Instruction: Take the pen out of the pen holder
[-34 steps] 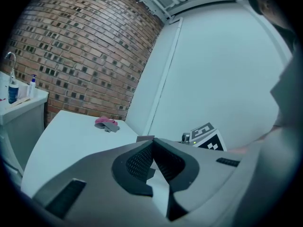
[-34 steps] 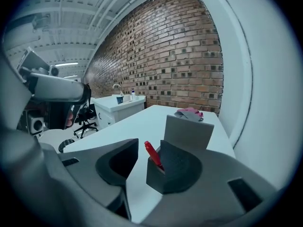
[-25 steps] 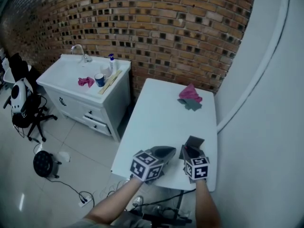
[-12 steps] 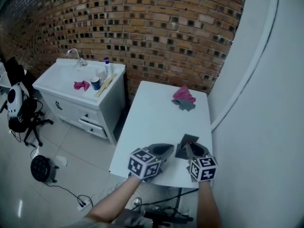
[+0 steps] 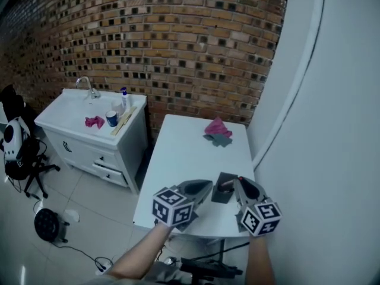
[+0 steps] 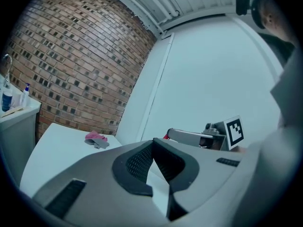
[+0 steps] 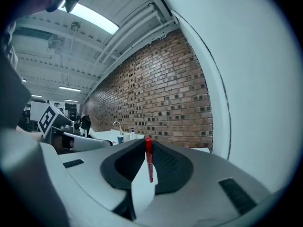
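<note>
A thin red pen (image 7: 149,160) stands upright between the jaws of my right gripper (image 7: 147,143), which is shut on it; those jaws have just been closing round the pen. In the head view the right gripper (image 5: 240,183) hangs just right of and above the dark pen holder (image 5: 222,189), which stands near the white table's front edge. My left gripper (image 5: 206,186) points at the holder from the left, close beside it. Its jaws (image 6: 152,143) meet at the tips with nothing between them.
A pink cloth on a grey one (image 5: 217,127) lies at the far end of the white table (image 5: 190,153). A white wall curves along the right. Left of the table stands a white sink cabinet (image 5: 89,117), with a brick wall behind it.
The right gripper has risen with the red pen, up from the holder's mouth. The left gripper has also lifted a little beside the holder.
</note>
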Demonstrator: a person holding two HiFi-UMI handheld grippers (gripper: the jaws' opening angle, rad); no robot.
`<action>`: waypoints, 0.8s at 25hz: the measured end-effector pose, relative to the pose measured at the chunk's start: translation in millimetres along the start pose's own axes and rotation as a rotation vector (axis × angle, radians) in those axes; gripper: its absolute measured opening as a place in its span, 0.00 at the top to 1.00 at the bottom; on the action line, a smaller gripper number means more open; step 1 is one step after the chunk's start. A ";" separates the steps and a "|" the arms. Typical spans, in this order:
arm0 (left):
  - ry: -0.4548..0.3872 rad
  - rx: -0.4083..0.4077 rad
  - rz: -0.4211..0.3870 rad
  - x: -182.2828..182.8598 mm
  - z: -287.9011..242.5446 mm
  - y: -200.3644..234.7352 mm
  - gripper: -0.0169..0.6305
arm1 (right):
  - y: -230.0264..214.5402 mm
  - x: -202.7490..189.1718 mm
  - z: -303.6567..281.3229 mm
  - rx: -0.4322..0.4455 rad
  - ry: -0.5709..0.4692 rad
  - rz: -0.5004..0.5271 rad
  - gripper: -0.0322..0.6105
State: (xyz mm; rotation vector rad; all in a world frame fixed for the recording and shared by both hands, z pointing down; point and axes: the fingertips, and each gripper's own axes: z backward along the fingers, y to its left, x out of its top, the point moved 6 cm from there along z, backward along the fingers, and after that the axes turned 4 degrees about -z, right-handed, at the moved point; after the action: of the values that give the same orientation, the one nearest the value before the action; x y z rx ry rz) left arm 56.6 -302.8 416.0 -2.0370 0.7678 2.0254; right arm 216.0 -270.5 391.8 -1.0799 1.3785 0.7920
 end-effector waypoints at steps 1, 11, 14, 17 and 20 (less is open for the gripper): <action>-0.008 -0.006 -0.006 3.9 1.4 -2.9 0.97 | 1.3 3.8 5.2 0.003 -0.017 -0.010 0.87; -0.021 -0.041 -0.037 16.8 17.7 -18.1 0.97 | 11.3 10.8 42.7 0.007 -0.128 -0.104 0.87; -0.017 -0.050 -0.036 15.1 17.6 -20.7 0.97 | 11.5 10.7 46.8 0.010 -0.148 -0.107 0.87; -0.013 -0.056 -0.035 13.5 15.6 -22.7 0.97 | 11.4 11.0 46.9 0.023 -0.159 -0.102 0.87; -0.013 -0.060 -0.033 14.0 14.9 -24.1 0.97 | 13.7 13.3 46.4 0.030 -0.163 -0.098 0.87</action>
State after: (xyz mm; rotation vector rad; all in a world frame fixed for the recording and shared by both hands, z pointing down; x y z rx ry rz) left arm 53.9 -278.7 395.8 -2.0520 0.6744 2.0655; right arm 221.1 -224.9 371.5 -1.0290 1.1877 0.7681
